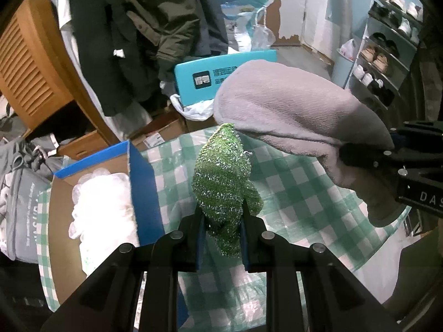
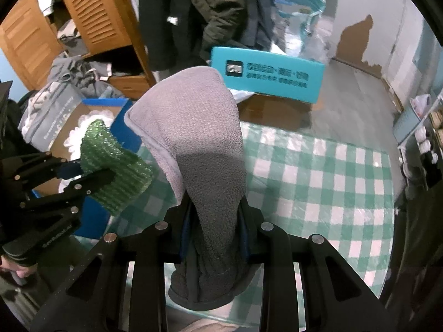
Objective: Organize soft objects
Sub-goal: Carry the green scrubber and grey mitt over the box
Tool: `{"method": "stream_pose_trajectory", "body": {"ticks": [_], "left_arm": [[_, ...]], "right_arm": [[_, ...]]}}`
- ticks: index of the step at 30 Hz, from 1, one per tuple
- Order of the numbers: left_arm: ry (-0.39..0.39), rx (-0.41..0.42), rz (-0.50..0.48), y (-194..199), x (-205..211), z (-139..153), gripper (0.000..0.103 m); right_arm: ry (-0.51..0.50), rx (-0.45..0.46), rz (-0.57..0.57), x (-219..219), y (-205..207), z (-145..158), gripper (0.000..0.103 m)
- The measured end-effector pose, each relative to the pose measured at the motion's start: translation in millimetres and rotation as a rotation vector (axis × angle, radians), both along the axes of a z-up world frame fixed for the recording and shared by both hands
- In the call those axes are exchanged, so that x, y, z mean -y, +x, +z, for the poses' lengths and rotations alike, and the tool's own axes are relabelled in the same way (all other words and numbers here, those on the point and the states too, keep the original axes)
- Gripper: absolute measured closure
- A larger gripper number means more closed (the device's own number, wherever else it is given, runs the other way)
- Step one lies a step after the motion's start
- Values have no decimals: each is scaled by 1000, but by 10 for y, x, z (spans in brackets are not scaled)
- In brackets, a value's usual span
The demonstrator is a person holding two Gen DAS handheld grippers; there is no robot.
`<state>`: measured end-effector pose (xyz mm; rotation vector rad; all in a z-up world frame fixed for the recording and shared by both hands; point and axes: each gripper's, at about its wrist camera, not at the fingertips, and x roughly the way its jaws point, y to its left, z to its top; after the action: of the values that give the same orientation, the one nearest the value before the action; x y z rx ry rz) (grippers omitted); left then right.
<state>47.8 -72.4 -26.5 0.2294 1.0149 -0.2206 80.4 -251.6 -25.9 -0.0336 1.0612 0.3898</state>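
My left gripper [image 1: 221, 218] is shut on a glittery green scouring cloth [image 1: 223, 177], which stands up between its pads above the checked table. From the right wrist view the same green cloth [image 2: 116, 166] hangs in the left gripper [image 2: 91, 173] at the left. My right gripper [image 2: 214, 218] is shut on a folded grey fleece towel [image 2: 193, 127] that rises ahead of its jaws. In the left wrist view that grey towel [image 1: 290, 110] fills the upper right, held by the right gripper [image 1: 357, 155]. Both are lifted off the table.
A green-and-white checked tablecloth [image 2: 318, 171] covers the table. A blue-edged cardboard box [image 1: 138, 182] with white soft stuff [image 1: 105, 207] sits at its left. A turquoise sign [image 2: 271, 74], hanging coats [image 1: 133, 33], a wooden wardrobe [image 2: 94, 11] and a shoe rack [image 1: 387, 44] stand beyond.
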Motion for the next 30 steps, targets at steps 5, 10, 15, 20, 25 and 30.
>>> {"method": "stream_pose_trajectory", "body": {"ticks": [5,10,15,20,25,30], "left_arm": [[-2,18,22,-32,-167,62,82],[-10,30,56,-65,-398,104,82],[-17,38,96,-92,-647,115,82],[-28,40,150,-104,-950,120,82],[-38,40,200,-132,-1263,117,82],[-38,34,255,-132,-1576,81,82]], "right_arm": [[6,9,40,-265,11,59,77],[14,14,78,-537,35,113,77],[19,16,120,-843,60,158,77],[22,16,166,-1168,80,195,77],[25,15,204,-1454,80,213,77],[34,-5,238,-1752,101,180,77]]}}
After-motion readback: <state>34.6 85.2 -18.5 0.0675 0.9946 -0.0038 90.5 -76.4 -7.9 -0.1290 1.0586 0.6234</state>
